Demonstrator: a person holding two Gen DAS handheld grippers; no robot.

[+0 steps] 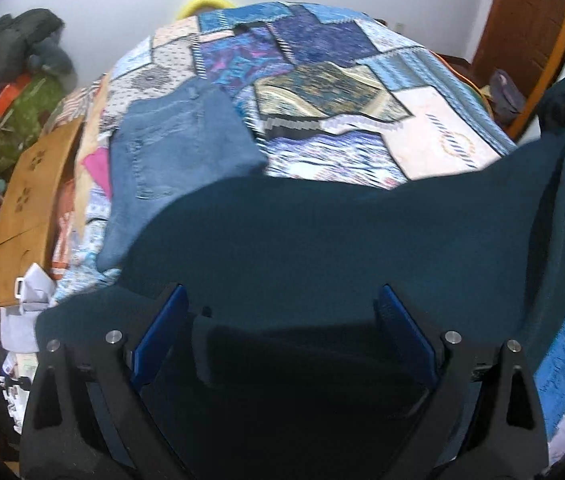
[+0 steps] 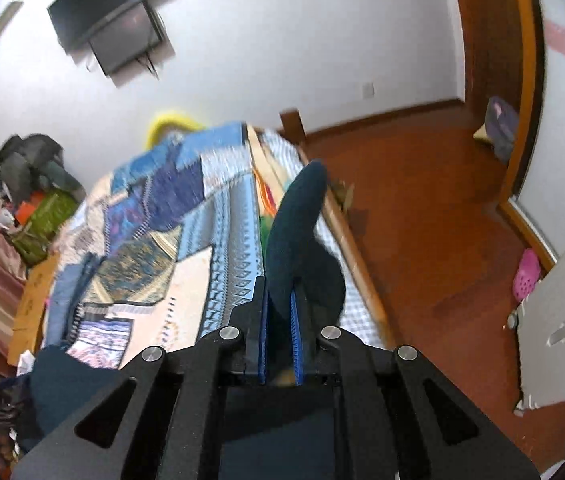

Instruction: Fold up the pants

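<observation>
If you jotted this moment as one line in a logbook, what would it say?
step: lifting pants | left claw: open over dark pants | right claw: shut on pants, raised beside bed | jeans: folded on quilt

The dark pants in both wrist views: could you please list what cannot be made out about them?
- Left wrist: the pants run beneath the open left gripper; their near end is hidden.
- Right wrist: the right gripper hides the pinched edge.
- Both views: waistband or leg unclear; fabric dark and blurred.

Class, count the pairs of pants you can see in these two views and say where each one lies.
2. Folded blue jeans lie on the patchwork quilt; dark teal pants hang nearer, pinched by the right gripper. Others may be hidden in the clutter.
</observation>
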